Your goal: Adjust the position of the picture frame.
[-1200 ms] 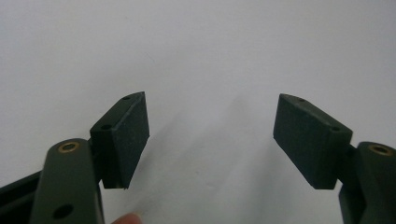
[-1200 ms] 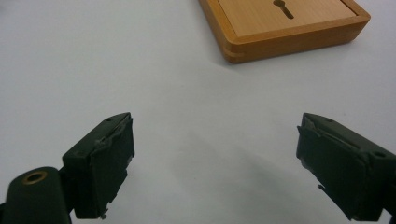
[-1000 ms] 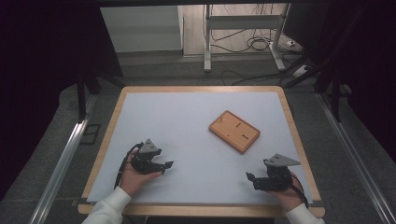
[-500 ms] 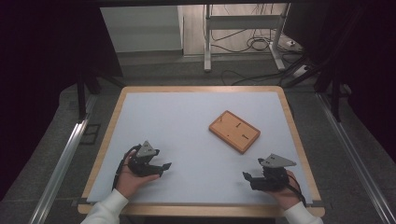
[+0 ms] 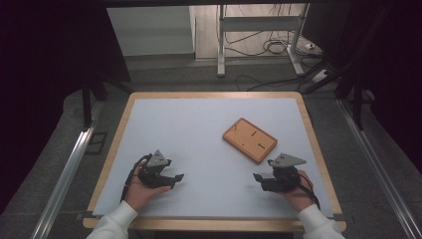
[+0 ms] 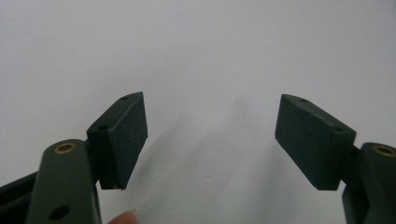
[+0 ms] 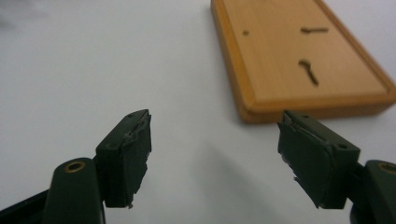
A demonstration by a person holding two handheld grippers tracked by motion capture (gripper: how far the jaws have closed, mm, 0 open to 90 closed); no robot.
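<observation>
- The flat rectangular orange-brown wooden board point(image 5: 249, 140) lies on the pale white table point(image 5: 199, 129), right of centre, nothing gripping it
- The right tongs point(image 5: 259, 177) sit nearest it with jaws spread wide and empty, pointing beside its near edge, likely ready to approach
- The left tongs point(image 5: 176, 178) rest low, well apart from the board, also wide and empty, probably waiting

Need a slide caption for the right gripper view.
Right tool, jaws open, hovers above white table near wooden board.
</observation>
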